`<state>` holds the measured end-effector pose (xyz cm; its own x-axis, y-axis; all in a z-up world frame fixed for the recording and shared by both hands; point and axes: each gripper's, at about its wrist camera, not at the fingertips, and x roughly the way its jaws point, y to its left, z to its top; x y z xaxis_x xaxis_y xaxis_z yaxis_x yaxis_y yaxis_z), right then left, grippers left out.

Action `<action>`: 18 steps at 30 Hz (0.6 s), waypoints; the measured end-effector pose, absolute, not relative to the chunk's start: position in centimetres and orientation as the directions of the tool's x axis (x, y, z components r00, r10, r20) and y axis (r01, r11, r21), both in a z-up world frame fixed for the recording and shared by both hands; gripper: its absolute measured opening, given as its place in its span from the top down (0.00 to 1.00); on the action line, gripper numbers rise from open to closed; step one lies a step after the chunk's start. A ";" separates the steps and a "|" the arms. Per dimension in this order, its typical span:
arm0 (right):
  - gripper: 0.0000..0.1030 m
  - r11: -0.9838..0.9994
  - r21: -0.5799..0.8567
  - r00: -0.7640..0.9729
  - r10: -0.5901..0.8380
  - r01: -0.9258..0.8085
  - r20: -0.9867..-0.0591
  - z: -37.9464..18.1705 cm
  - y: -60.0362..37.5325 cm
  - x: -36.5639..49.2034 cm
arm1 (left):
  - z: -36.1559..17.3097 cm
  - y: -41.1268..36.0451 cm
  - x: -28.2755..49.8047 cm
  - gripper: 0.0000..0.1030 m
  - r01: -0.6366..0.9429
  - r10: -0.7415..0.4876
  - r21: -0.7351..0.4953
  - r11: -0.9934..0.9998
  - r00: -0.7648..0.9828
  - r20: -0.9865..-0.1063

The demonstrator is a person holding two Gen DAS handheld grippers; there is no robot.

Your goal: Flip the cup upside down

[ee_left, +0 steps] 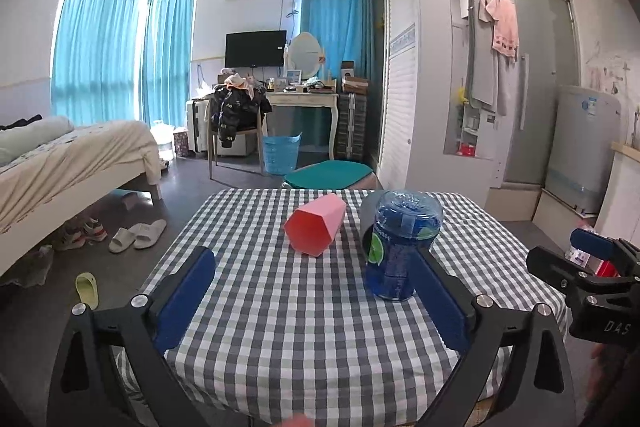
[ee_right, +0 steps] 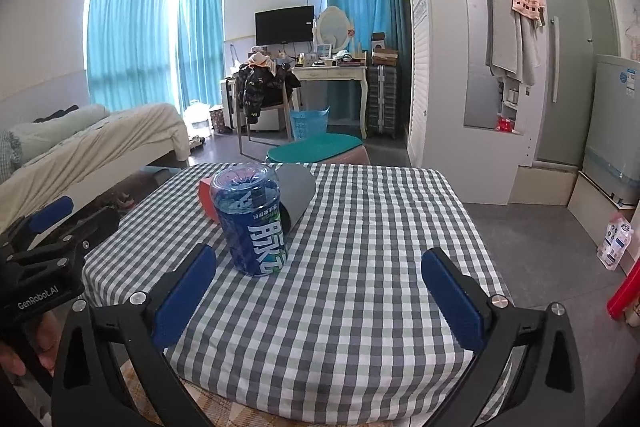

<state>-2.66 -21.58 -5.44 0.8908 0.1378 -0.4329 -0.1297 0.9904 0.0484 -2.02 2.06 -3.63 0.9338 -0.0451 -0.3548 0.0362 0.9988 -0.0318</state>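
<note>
A pink hexagonal cup [ee_left: 316,229] lies on its side on the checked tablecloth [ee_left: 280,327], one hexagonal end towards me. To its right a grey cup [ee_left: 368,215] also lies on its side, behind a blue bottle [ee_left: 400,247] that stands bottom-up. My left gripper [ee_left: 312,267] is open, just short of the pink cup and holding nothing; its right finger overlaps the bottle. My right gripper [ee_right: 319,255] is open over bare cloth, right of the bottle [ee_right: 252,223]. From there the grey cup [ee_right: 298,187] shows, and the pink cup [ee_right: 206,197] is mostly hidden.
A teal-cushioned stool [ee_left: 328,175] stands past the table's far edge. A bed [ee_left: 72,155] and slippers [ee_left: 138,235] lie on the left, a small fridge [ee_left: 580,147] on the right. The right gripper's body [ee_left: 592,267] hangs off the table's right side.
</note>
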 end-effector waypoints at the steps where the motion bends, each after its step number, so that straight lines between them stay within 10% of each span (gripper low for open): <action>1: 0.00 0.990 0.050 0.890 0.139 -0.130 -0.434 -5.5 -21.6 -2.7 | -3.6 2.0 -2.0 0.03 0.037 -0.045 -0.030 0.999 0.934 -0.355; 18: 0.00 0.990 0.049 0.884 0.141 -0.134 -0.446 -5.8 -21.6 -2.4 | -3.7 1.6 -1.9 0.03 0.036 -0.046 -0.034 0.999 0.930 -0.366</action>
<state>-2.42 -21.62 -5.78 0.8839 0.1411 -0.4459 -0.1336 0.9899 0.0485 -1.91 1.59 -3.70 0.9296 -0.0455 -0.3656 0.0357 0.9988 -0.0336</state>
